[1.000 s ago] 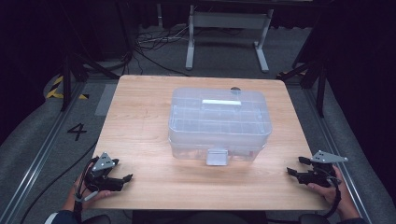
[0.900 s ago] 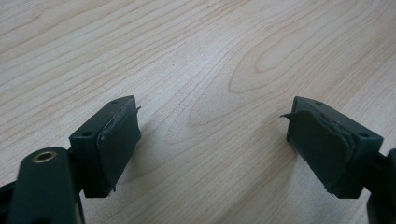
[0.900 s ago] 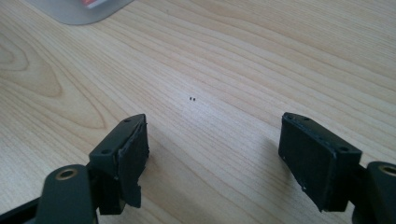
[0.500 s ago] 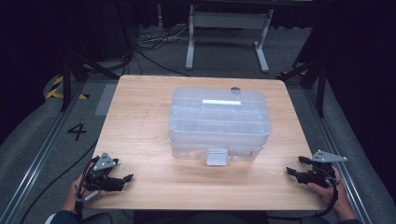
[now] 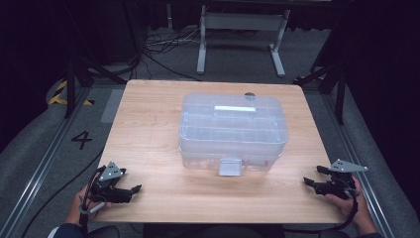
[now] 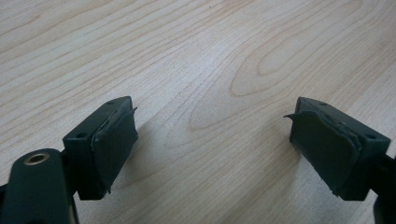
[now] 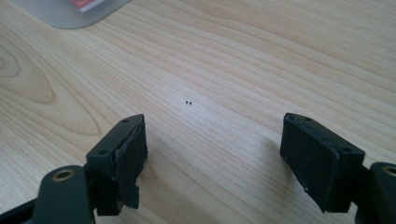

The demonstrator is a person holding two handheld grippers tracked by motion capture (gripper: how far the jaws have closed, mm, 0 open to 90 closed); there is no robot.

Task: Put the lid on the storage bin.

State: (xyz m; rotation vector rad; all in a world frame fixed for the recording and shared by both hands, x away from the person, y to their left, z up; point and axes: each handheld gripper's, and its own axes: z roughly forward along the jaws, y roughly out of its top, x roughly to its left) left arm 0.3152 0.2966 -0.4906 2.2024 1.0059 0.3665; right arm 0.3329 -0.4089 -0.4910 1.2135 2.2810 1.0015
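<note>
Currently the left gripper (image 5: 130, 191) sits at the near left corner of the table (image 5: 148, 124), held in the person's left hand (image 5: 81, 206). Jaws spread wide, nothing between them. In the left gripper view its pads (image 6: 114, 140) hover just over bare wood grain, and the rubber facing on both looks frayed at the edges.

Right gripper (image 5: 311, 180) is at the near right edge, in the right hand (image 5: 354, 206), jaws pointing inward toward the table's middle. Also wide apart, nothing held. In the right gripper view the pads (image 7: 128, 156) frame bare wood with two tiny dark specks (image 7: 187, 102) ahead of them; the left pad's lower corner is torn. A cable trails off each gripper toward the person.

Clear plastic box (image 5: 233, 129) stands in the middle of the table, well apart from both grippers, roughly between them and farther back. Lid is on. A white latch tab (image 5: 230, 167) sits at the centre of its near face, facing the person. A pale strip (image 5: 234, 108) shows on top of the lid. Inner dividers show faintly through the walls; contents can't be made out. The right gripper view catches a clear rounded corner (image 7: 70, 16) of it at top left, with something red (image 7: 88, 4) behind the plastic.

Beyond the table: grey floor with a "4" mark (image 5: 81, 140) on the left, and metal stand legs (image 5: 237, 34) at the far side.
</note>
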